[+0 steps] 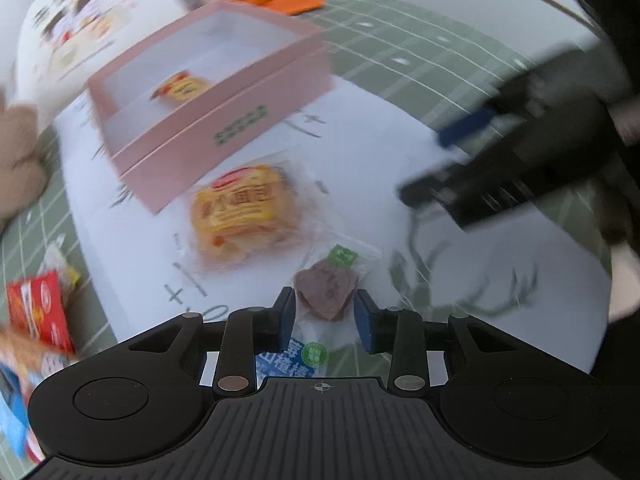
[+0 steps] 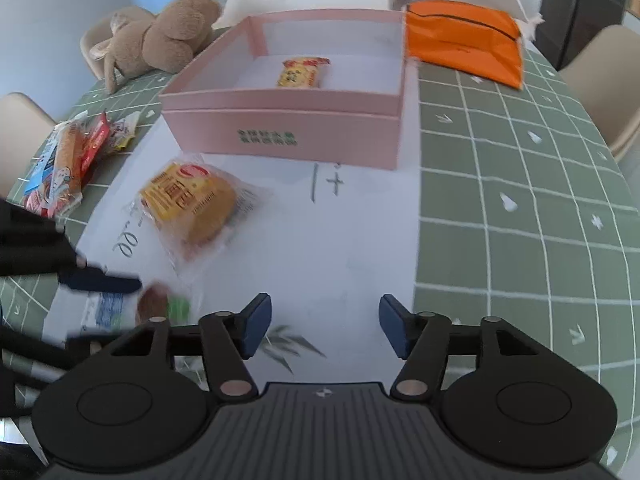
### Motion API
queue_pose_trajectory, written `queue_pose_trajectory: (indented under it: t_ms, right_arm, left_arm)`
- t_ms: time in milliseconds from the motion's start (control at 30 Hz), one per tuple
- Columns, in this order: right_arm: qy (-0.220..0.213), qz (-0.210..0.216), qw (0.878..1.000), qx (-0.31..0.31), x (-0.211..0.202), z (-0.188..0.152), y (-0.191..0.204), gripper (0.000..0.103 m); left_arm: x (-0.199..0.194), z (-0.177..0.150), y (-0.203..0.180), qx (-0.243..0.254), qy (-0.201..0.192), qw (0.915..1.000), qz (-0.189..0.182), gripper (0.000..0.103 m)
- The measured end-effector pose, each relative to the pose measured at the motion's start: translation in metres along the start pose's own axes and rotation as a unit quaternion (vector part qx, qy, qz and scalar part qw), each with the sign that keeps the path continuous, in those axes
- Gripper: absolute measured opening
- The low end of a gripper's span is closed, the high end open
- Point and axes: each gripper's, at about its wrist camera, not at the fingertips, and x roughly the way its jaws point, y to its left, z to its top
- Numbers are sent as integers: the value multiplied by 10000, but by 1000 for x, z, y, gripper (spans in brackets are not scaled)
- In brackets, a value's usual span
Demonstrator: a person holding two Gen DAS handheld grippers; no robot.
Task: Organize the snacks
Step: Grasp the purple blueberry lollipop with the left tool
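A pink box stands on white paper with one yellow snack pack inside; it also shows in the left wrist view. A yellow bread pack lies in front of it, also seen in the right wrist view. My left gripper has its pads on either side of a clear-wrapped brown heart-shaped snack, which looks held between them. The same snack shows blurred in the right wrist view. My right gripper is open and empty over the paper.
A pile of snack packs lies at the left on the green grid tablecloth. A brown plush toy and an orange pouch sit behind the box. A blue-white packet lies under the left gripper.
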Motion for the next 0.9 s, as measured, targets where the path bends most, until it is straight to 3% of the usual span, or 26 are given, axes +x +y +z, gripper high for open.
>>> queue_pose_trajectory:
  t_ms: [133, 267, 367, 600, 667, 733, 800, 900]
  right_arm:
    - [-77, -172, 9998, -65, -1, -6, 2, 68]
    - [-179, -439, 9985, -273, 2, -10, 9, 78]
    - [-260, -502, 9983, -154, 3, -11, 8, 84]
    - [-370, -544, 9978, 37, 3, -16, 7, 88]
    - [-401, -556, 9976, 52, 3, -17, 7, 88]
    - [-443, -573, 9973, 77, 3, -19, 6, 90]
    - [-471, -588, 9971, 96, 3, -21, 6, 92]
    - [-521, -611, 9967, 121, 2, -24, 7, 95]
  left_arm:
    - [2, -1, 18, -566, 5, 9981, 246, 38]
    - [-1, -11, 38, -1114, 45, 9923, 535, 39]
    - [-6, -21, 48, -1347, 6, 9899, 451, 37]
    - [-6, -26, 36, -675, 0, 9972, -321, 42]
    - [-6, -24, 37, -680, -19, 9971, -351, 41]
    - [-5, -20, 46, -1015, -66, 9943, -306, 32]
    - [-9, -16, 52, -1133, -151, 9932, -241, 32]
    - [-21, -10, 53, -781, -296, 9962, -243, 32]
